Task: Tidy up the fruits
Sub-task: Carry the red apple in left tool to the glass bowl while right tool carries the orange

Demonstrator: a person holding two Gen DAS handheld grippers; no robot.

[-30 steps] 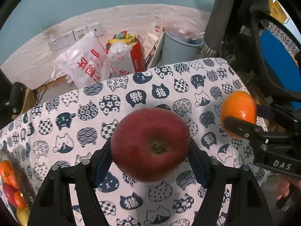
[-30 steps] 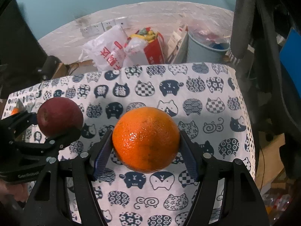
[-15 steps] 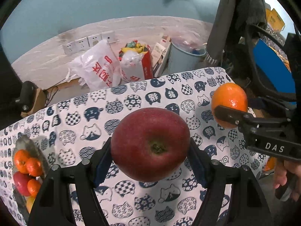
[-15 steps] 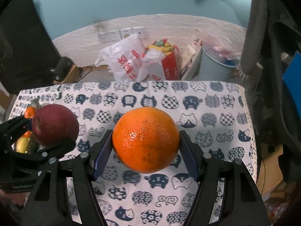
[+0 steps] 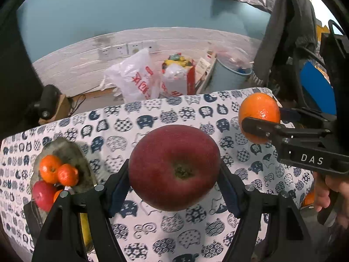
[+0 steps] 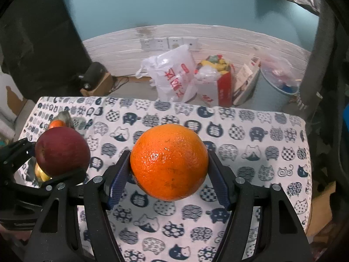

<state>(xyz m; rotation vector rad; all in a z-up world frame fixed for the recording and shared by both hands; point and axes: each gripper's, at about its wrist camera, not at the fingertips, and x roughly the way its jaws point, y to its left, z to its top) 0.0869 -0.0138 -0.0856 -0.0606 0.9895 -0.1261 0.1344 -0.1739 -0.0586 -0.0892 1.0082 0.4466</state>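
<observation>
My left gripper (image 5: 174, 185) is shut on a dark red apple (image 5: 174, 167) and holds it above the cat-print tablecloth (image 5: 152, 235). My right gripper (image 6: 169, 181) is shut on a large orange (image 6: 169, 161), also in the air. Each shows in the other view: the orange (image 5: 258, 111) at the right, the apple (image 6: 62, 150) at the left. A shiny fruit dish (image 5: 69, 152) at the table's left holds small oranges (image 5: 57, 172), a red apple (image 5: 43, 194) and something yellow; my left gripper partly hides it.
Beyond the table's far edge stand a white plastic bag (image 5: 135, 80), a red box (image 5: 181, 78) and a blue bin (image 5: 229, 76) against the wall. A chair with a dark garment (image 5: 288, 28) is at the right. A hand (image 5: 327, 194) holds the right gripper.
Both grippers have risen and pulled back with their fruit. More of the table shows, and the fruit dish at the left has come into fuller view.
</observation>
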